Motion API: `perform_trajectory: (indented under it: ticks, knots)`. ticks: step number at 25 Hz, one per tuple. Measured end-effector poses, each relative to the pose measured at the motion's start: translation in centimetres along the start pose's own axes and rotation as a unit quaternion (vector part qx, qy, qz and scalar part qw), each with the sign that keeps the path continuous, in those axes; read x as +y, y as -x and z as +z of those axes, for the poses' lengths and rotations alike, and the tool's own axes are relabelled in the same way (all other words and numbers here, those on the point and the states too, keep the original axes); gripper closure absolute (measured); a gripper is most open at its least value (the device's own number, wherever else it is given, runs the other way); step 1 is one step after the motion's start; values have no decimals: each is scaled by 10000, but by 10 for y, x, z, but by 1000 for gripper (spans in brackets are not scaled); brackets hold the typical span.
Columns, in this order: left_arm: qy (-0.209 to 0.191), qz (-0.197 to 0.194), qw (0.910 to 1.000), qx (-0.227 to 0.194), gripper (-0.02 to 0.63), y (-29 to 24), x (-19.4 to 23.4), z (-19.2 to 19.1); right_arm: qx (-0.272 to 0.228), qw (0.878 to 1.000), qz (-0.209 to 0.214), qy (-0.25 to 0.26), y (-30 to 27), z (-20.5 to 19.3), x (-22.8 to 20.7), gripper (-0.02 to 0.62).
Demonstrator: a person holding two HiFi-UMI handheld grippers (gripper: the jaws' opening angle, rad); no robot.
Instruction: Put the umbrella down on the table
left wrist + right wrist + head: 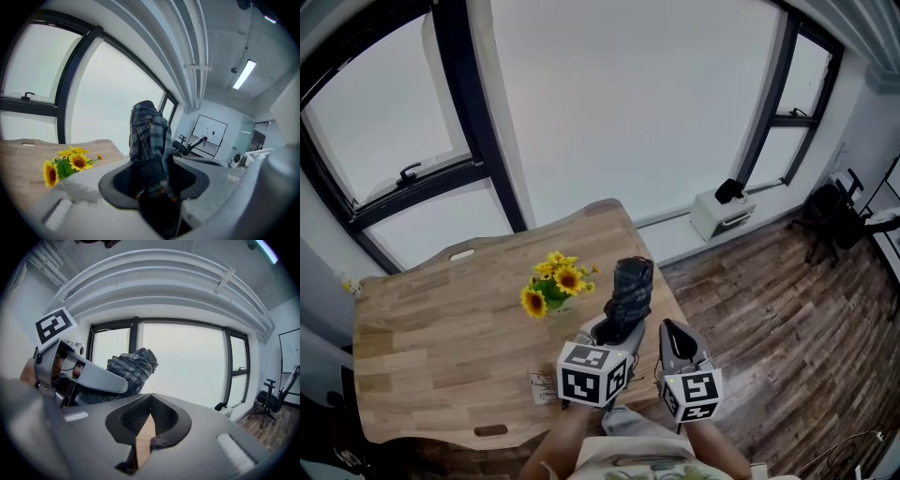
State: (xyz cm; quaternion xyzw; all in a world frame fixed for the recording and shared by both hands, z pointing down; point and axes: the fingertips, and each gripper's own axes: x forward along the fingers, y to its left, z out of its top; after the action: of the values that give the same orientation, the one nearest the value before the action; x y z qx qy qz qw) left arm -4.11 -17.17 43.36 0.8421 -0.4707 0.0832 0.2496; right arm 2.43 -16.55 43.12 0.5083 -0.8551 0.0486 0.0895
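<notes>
field notes, set-down step.

- the folded umbrella in dark blue-grey checked fabric [630,286] is off the table. it sticks up and away out of the left gripper [614,328], whose jaws are clamped on its lower, dark end. the bundle fills the gap between the pads in the left gripper view.
- from the head view it hangs over the right-hand end of the light wooden table [422,337], just beside the small bunch of yellow sunflowers [551,286] and close to the table's edge, with the dark plank floor [769,356] beyond.
- the right gripper [673,330] sits just right of the left one, jaws drawn together with only a sliver of tabletop showing between them. it carries nothing.

judgement on doing it well:
- lower the umbrella onto bare wood left of the edge, not over it; a rounded bundle could roll off.
- keep clear of the flowers on the way down; they look light and easy to knock.
- tip it flat so its length rests on the wood before the jaws let go.
- the right gripper seems spare and could steady the free end.
</notes>
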Motion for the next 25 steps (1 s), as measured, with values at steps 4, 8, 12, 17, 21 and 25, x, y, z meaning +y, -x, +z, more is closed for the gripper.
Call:
perform_trajectory:
  ticks: [4,8,12,17,21,25]
  knots:
    - [0,19,9999,108,416,-9,6,-7,12,10000,1,5,-4,-4,-2,595]
    - [-13,47,9993,365,414,-17,12,-21,118,9999,-4,-37,-5,-13,-3,595]
    - [-62,48,9980,627,415,-23,17,-32,175,9998,-50,-87,-8,-18,-6,595]
    - [-17,1,9972,748,414,-30,20,-40,210,9997,-86,-131,-11,-21,-9,594]
    - [9,-15,9964,843,414,-34,22,-44,279,9994,-99,-177,-14,-25,-12,595]
    - [-3,-18,9955,945,414,-39,23,-52,322,9993,-64,-189,-16,-30,-13,595]
